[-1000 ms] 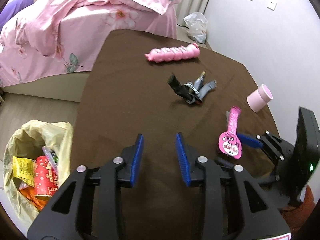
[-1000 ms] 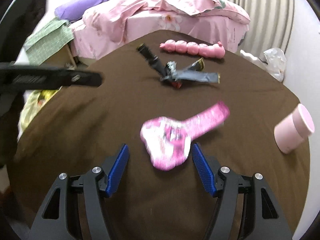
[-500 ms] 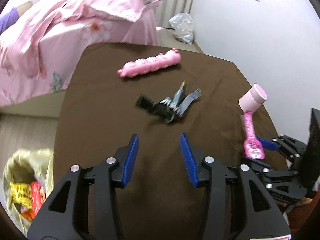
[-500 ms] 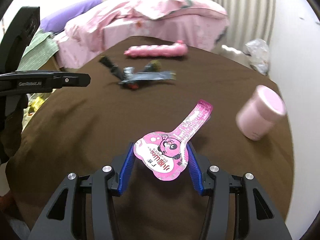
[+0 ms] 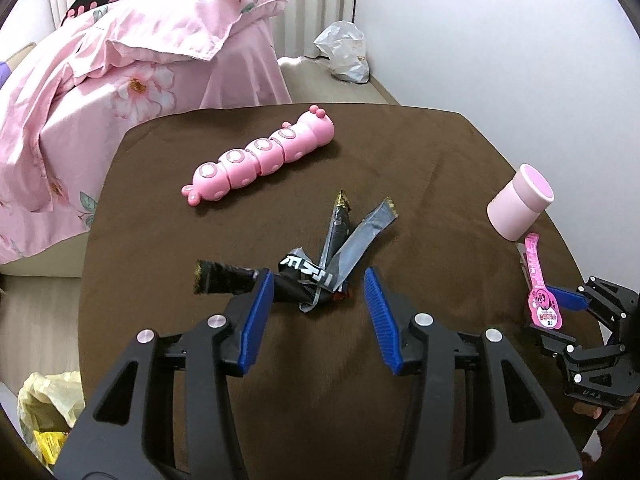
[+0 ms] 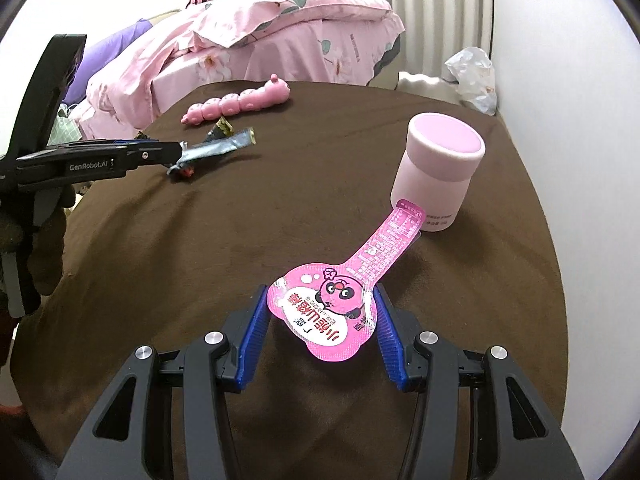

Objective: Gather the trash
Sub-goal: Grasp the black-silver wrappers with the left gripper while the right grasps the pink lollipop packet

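A pile of black and grey snack wrappers (image 5: pixel 320 264) lies mid-table on the brown cloth; it also shows in the right wrist view (image 6: pixel 216 148). My left gripper (image 5: pixel 318 308) is open with its blue fingers either side of the pile's near end. My right gripper (image 6: pixel 320 320) is shut on a pink pouch wrapper (image 6: pixel 340 304), which also shows in the left wrist view (image 5: pixel 542 292) at the table's right edge. A yellow trash bag (image 5: pixel 44 412) with wrappers inside sits on the floor at lower left.
A pink caterpillar toy (image 5: pixel 260 160) lies toward the far side of the brown table (image 5: pixel 420 168). A pink cup (image 6: pixel 436 176) stands close beyond the pink wrapper's tip. A pink bed (image 5: pixel 120 60) is behind, and a white plastic bag (image 5: pixel 344 52) by the wall.
My left gripper moved forward over the table to the dark wrappers and opened wider around them. My right gripper closed on the pink wrapper and swung toward the pink cup.
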